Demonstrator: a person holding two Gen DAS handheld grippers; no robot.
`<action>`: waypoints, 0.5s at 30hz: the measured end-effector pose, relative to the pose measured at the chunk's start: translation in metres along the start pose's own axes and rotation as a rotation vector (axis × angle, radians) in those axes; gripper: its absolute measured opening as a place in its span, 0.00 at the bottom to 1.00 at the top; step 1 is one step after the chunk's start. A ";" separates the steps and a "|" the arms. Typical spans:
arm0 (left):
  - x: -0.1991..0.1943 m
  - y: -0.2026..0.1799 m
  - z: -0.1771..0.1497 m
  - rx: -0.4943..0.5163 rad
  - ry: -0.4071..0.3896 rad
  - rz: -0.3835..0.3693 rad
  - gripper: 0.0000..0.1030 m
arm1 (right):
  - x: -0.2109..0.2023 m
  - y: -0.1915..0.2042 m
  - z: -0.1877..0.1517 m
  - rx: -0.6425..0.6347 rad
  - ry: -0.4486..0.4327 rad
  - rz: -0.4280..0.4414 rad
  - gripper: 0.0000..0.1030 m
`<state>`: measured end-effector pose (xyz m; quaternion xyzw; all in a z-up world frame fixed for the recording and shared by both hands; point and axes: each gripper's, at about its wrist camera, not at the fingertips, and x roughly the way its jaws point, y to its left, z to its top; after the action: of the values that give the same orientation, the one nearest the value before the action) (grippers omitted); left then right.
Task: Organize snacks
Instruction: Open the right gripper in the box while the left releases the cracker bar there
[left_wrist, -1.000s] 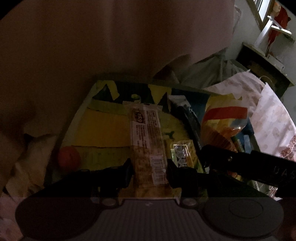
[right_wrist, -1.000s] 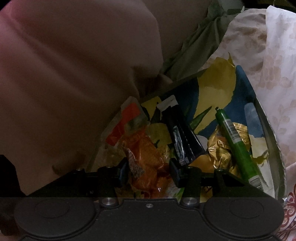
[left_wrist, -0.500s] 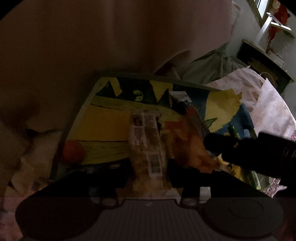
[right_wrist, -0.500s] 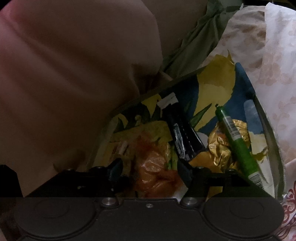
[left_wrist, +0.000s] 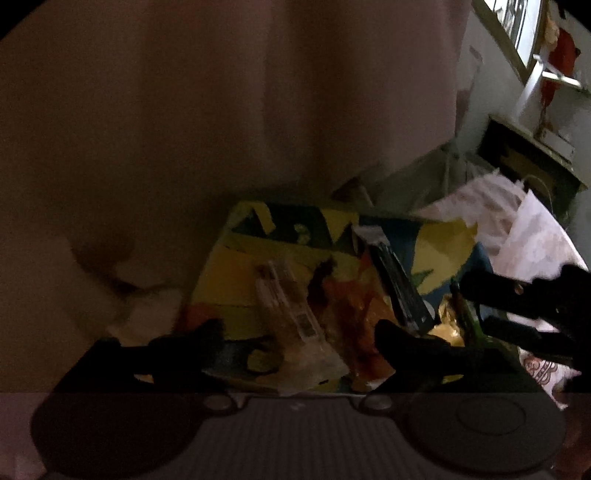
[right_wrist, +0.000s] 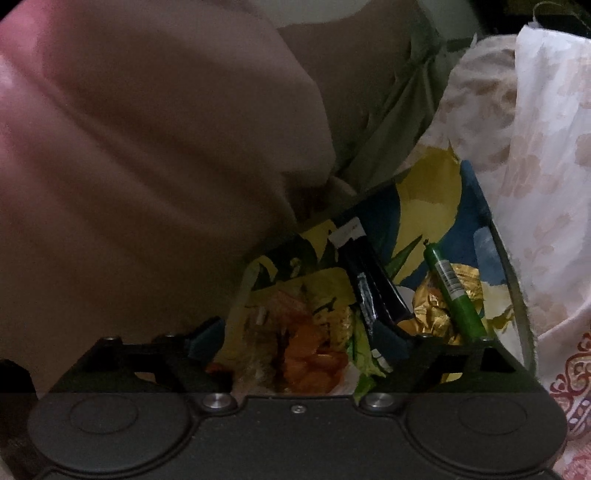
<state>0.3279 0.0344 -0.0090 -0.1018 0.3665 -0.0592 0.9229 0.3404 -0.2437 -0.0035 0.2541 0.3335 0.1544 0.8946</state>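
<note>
Left gripper (left_wrist: 295, 336) jaws opening, cracker pack (left_wrist: 291, 317) loose between them; right gripper (right_wrist: 306, 339) opening over orange snack bag (right_wrist: 314, 354) on tray (right_wrist: 513, 280).

Left gripper (left_wrist: 295, 338): jaws opening, standing wide, nothing pressed between them.
Tray (left_wrist: 236, 266), yellow, green and blue print: lies ahead of the left gripper.
Clear cracker packet (left_wrist: 291, 314), white label: flat on the tray, between the fingers but touching neither.
Orange snack bag (left_wrist: 347, 317): just right of the cracker packet, inside the right finger.
Black sachet (left_wrist: 397, 280): beyond the right finger, running away and leftward.
Gold foil wrapper (left_wrist: 445, 326): right of the black sachet, partly hidden.
Right gripper (left_wrist: 480, 306): dark, blurred, entering from the right over the tray's right edge; jaws apart.
Pale cloth (left_wrist: 532, 236): beyond the right gripper.
</note>
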 end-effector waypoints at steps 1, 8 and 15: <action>-0.006 0.001 0.001 0.000 -0.011 0.009 0.95 | -0.004 0.001 -0.001 -0.004 -0.005 -0.001 0.90; -0.049 0.008 0.000 -0.005 -0.067 0.044 0.99 | -0.043 0.021 -0.011 -0.099 -0.051 -0.006 0.99; -0.093 0.022 -0.016 -0.018 -0.102 0.077 1.00 | -0.073 0.051 -0.031 -0.243 -0.103 -0.027 0.99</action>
<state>0.2503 0.0705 0.0368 -0.0989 0.3231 -0.0153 0.9411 0.2612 -0.2235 0.0425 0.1469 0.2693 0.1682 0.9368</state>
